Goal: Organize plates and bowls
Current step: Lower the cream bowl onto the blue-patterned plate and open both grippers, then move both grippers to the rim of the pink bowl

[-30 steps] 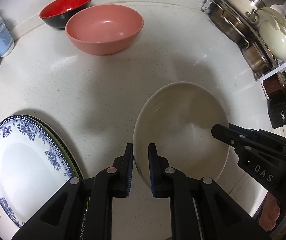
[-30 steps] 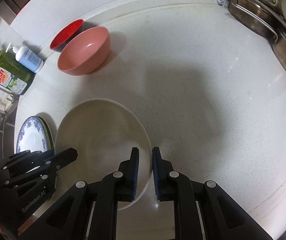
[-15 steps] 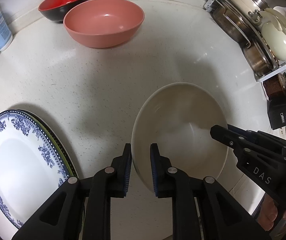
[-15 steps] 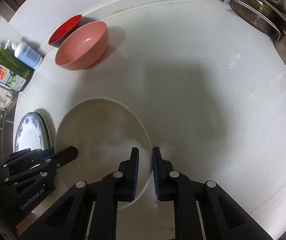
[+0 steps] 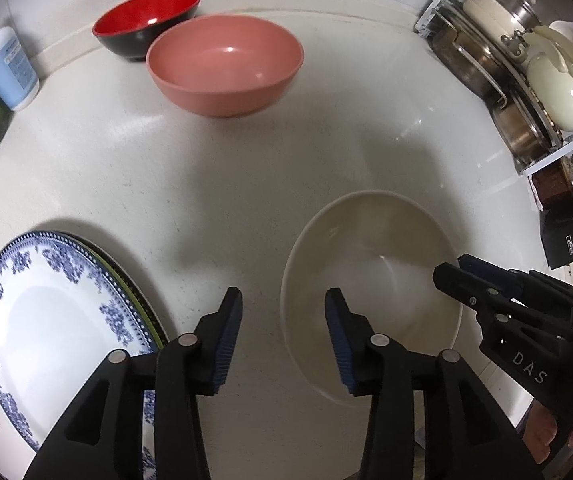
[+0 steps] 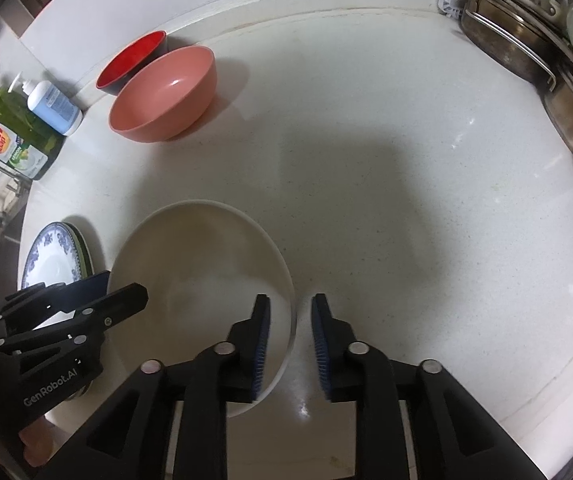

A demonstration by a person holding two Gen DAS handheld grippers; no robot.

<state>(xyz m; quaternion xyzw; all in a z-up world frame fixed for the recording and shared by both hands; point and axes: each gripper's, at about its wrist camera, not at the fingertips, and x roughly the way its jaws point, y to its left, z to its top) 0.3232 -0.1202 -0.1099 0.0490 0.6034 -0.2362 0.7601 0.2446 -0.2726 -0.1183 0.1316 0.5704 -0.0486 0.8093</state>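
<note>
I see the cream bowl (image 5: 370, 292) sitting upright on the white bench (image 5: 246, 168), with both grippers at its near rim. My left gripper (image 5: 283, 334) has just been opening: its fingers (image 5: 228, 336) now stand well apart, one outside the bowl's left rim over bare bench, the other inside over the bowl's wall, so the rim runs between them with neither pad pressing on it. Released. My right gripper (image 6: 289, 344) has just been opening too, by less: the gap is narrow, the left finger sits inside the bowl, the right finger outside over the bench, and the bowl's right rim passes between them with a visible gap each side. Also released, as far as I can tell.

In the left wrist view the right gripper comes in from the right edge, its tips at the bowl's far-right rim; a hand (image 5: 542, 440) shows under it.

Left of the bowl, well apart from it, lies a blue-patterned plate (image 5: 42, 328) stacked on a green-edged plate (image 5: 134, 292). At the back of the bench a pink bowl (image 5: 224, 68) stands just in front of a red-and-black bowl (image 5: 146, 20), near a pale blue bottle (image 5: 6, 68) and a green dish-soap bottle (image 6: 14, 136). Pots in a rack (image 5: 502, 80) at the right.
</note>
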